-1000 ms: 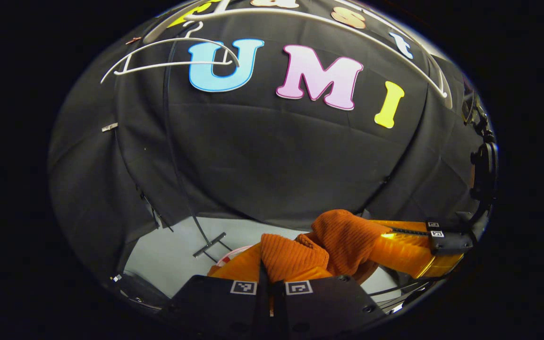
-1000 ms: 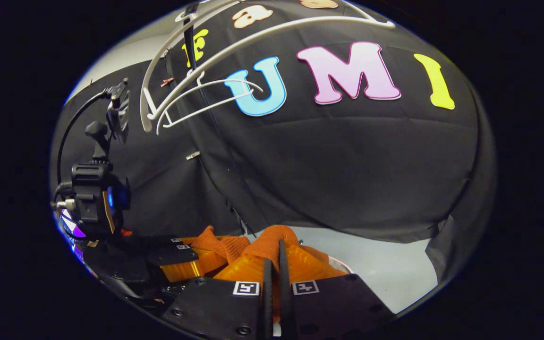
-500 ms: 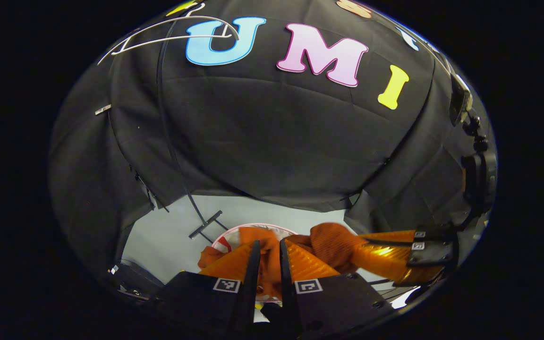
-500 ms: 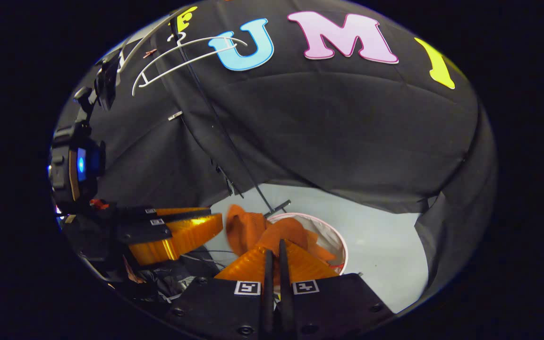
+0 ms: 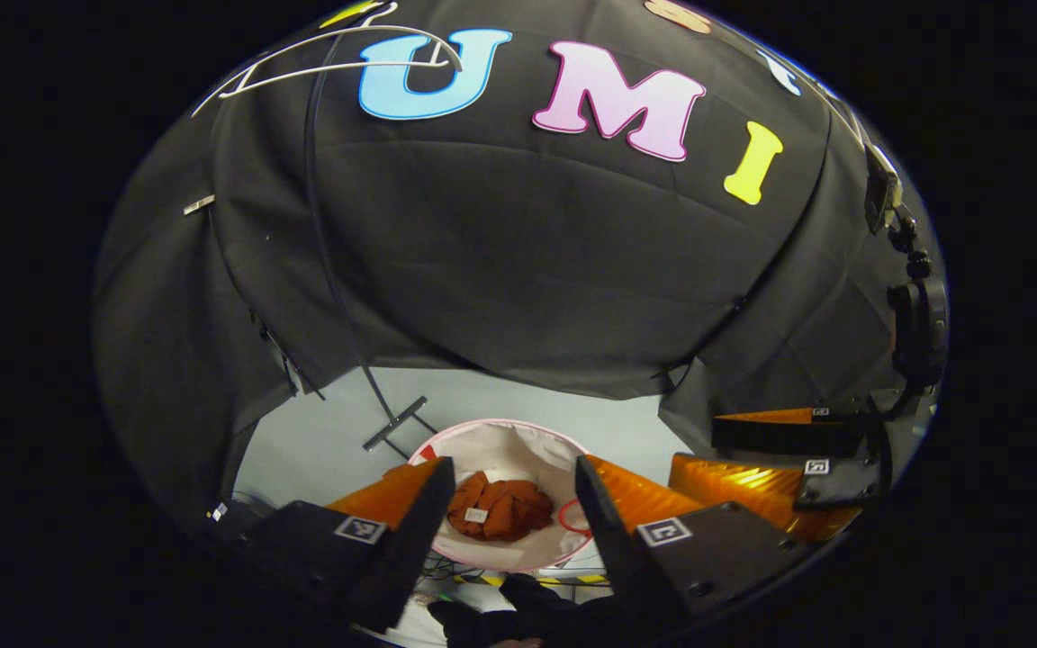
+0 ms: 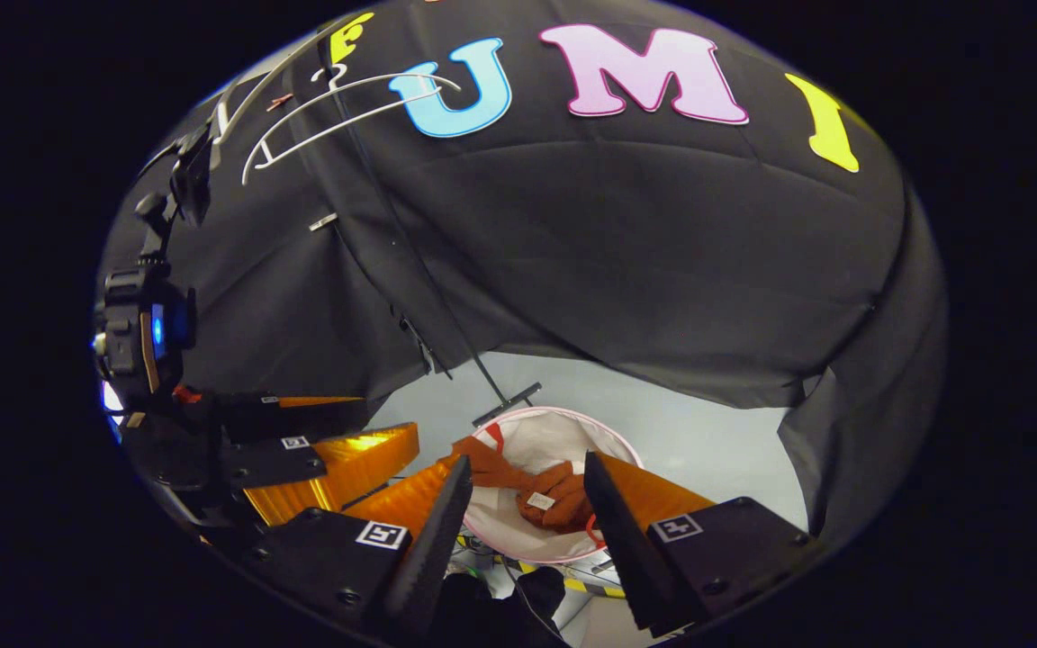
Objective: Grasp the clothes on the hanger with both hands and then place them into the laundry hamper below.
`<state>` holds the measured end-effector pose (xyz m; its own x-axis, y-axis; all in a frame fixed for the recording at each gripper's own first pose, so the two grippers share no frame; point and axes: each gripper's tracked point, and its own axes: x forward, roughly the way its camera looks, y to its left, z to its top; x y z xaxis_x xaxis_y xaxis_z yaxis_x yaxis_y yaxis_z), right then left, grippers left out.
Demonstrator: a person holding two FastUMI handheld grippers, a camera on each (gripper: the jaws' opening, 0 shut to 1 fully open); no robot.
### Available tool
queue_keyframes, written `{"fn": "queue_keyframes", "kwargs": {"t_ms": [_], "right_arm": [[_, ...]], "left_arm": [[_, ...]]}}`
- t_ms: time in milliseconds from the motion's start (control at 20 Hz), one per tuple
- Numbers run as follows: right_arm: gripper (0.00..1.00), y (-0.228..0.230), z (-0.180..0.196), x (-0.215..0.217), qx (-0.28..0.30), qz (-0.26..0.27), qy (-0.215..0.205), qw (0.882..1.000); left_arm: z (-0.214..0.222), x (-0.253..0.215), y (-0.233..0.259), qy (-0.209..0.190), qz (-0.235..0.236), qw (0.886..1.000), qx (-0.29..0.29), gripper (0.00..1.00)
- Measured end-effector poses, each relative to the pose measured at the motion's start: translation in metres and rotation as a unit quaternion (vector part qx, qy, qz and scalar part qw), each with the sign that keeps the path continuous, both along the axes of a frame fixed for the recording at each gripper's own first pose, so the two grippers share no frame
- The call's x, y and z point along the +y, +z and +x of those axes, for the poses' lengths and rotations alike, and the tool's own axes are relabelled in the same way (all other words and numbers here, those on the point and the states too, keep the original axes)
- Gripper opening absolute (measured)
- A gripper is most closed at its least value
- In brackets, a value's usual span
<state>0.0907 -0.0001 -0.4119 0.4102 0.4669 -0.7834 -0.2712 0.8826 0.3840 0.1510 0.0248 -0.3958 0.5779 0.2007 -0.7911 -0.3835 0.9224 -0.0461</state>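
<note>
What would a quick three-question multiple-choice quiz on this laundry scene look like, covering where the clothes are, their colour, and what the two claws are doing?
1. Where is the garment?
A. On the hanger
B. Inside the hamper
C. On the floor beside the hamper

2. What colour is the garment?
A. Orange
B. Blue
C. White

3. How do the left claw and right claw stand?
A. Both shut on cloth
B. One open, one shut
C. Both open, holding nothing

Answers:
1 B: it lies crumpled within the hamper, inside the rim.
2 A: the cloth is rust-orange against the pale liner.
3 C: each claw's fingers are spread apart with nothing between them; the white hanger hangs bare.
</note>
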Motion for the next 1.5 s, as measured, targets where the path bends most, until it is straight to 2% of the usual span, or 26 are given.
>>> {"fn": "queue_keyframes", "kwargs": {"t_ms": [50, 100, 150, 250, 300, 550, 800, 1050, 1300, 1500], "right_arm": [[0.84, 0.0, 0.001, 0.001, 0.001, -0.002, -0.002, 1.0], [0.88, 0.0, -0.001, -0.002, 0.0, -0.002, -0.003, 1.0], [0.88, 0.001, 0.0, -0.002, -0.002, -0.003, -0.002, 1.0], [0.89, -0.001, 0.003, -0.003, -0.007, -0.006, 0.004, 1.0], [0.97, -0.001, 0.003, -0.005, -0.011, -0.008, 0.008, 1.0], [0.97, 0.006, 0.003, -0.002, -0.029, -0.017, 0.004, 0.999], [0.99, 0.016, -0.002, 0.0, -0.05, -0.034, -0.03, 0.998], [0.99, 0.061, -0.042, 0.017, -0.083, -0.053, -0.078, 0.992], [0.99, 0.115, -0.086, 0.027, -0.127, -0.072, -0.13, 0.981], [0.98, 0.188, -0.106, 0.035, -0.203, -0.05, -0.193, 0.959]], "left_arm": [[-0.002, 0.0, 0.0, 0.003, -0.001, 1.0, 0.001, 0.96], [-0.005, 0.001, -0.001, 0.006, -0.001, 1.0, 0.002, 0.96], [-0.006, 0.001, 0.0, 0.007, -0.001, 1.0, 0.001, 0.92], [-0.008, 0.003, 0.004, 0.007, 0.002, 1.0, -0.004, 0.96], [-0.01, 0.004, 0.006, 0.007, 0.003, 1.0, -0.008, 0.95], [-0.02, 0.011, 0.024, 0.0, 0.01, 0.999, -0.033, 0.95], [-0.046, 0.013, 0.05, -0.034, 0.017, 0.997, -0.061, 0.95], [-0.088, 0.018, 0.085, -0.088, 0.022, 0.991, -0.095, 0.95], [-0.138, 0.032, 0.134, -0.13, 0.039, 0.981, -0.14, 0.95], [-0.167, 0.036, 0.199, -0.145, 0.064, 0.964, -0.215, 0.95]]}}
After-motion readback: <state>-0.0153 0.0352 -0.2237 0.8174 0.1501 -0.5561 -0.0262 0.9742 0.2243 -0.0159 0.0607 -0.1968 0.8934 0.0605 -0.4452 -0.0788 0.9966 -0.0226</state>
